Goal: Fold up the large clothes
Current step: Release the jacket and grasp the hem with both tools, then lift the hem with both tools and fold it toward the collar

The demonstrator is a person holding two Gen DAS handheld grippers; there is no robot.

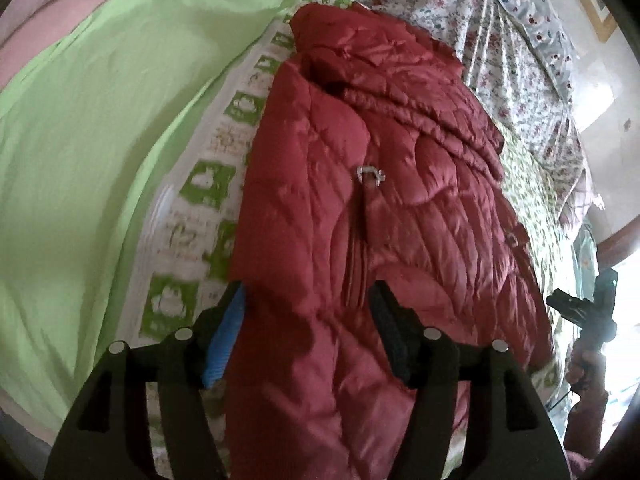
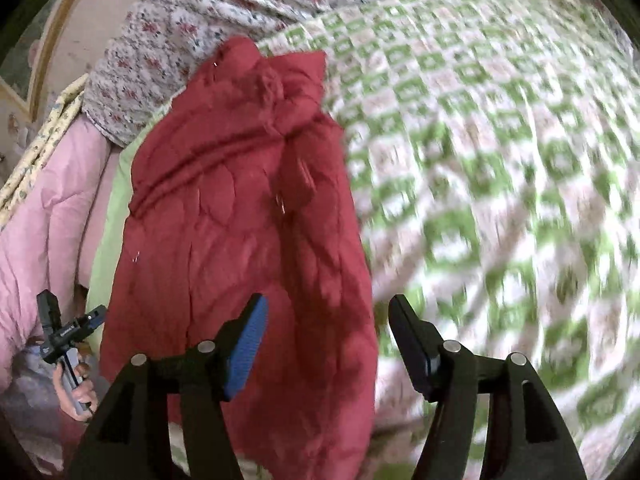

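A red quilted puffer jacket (image 1: pixel 360 208) lies lengthwise on the bed, folded narrow, hood end far from me; it also shows in the right wrist view (image 2: pixel 240 216). A silver zipper pull (image 1: pixel 370 176) sits on its front. My left gripper (image 1: pixel 308 304) is open, its fingers spread over the jacket's near part, holding nothing. My right gripper (image 2: pixel 326 320) is open above the jacket's near right edge, empty. The other hand-held gripper shows at the right edge of the left wrist view (image 1: pixel 588 308) and at the lower left of the right wrist view (image 2: pixel 68 332).
The bed has a green-and-white patterned sheet (image 2: pixel 500 160). A plain light-green cover (image 1: pixel 100 140) lies left of the jacket, with a pink quilt (image 2: pixel 48 208) beyond it. A floral blanket (image 1: pixel 480 20) lies bunched at the far end.
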